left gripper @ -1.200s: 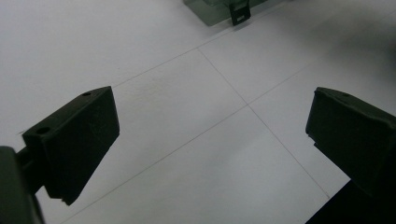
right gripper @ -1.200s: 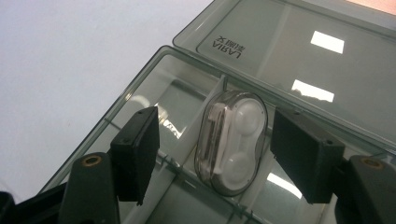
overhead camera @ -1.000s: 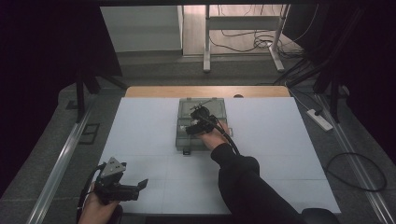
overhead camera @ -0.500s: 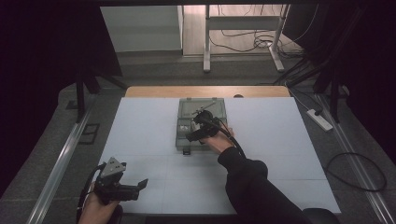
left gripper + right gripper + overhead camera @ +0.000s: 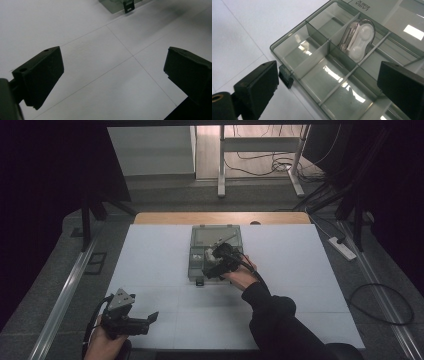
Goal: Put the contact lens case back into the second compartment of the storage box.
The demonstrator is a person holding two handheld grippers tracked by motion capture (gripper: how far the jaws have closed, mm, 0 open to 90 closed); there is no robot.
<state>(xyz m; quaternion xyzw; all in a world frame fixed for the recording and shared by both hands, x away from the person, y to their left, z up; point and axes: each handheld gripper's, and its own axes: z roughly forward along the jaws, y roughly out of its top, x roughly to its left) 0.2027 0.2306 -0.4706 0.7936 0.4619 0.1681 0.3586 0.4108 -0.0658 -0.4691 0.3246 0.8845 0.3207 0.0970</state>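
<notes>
While my right gripper (image 5: 329, 82) hovers with jaws apart over the divided box (image 5: 312, 62) mid-surface, I judge its white contact lens case (image 5: 359, 41) light, rigid, slippery, best pinched across its narrow waist.

Far half of the compartment box (image 5: 342, 75) beyond the frame edge; its lid lettering (image 5: 361, 5) unreadable.
</notes>
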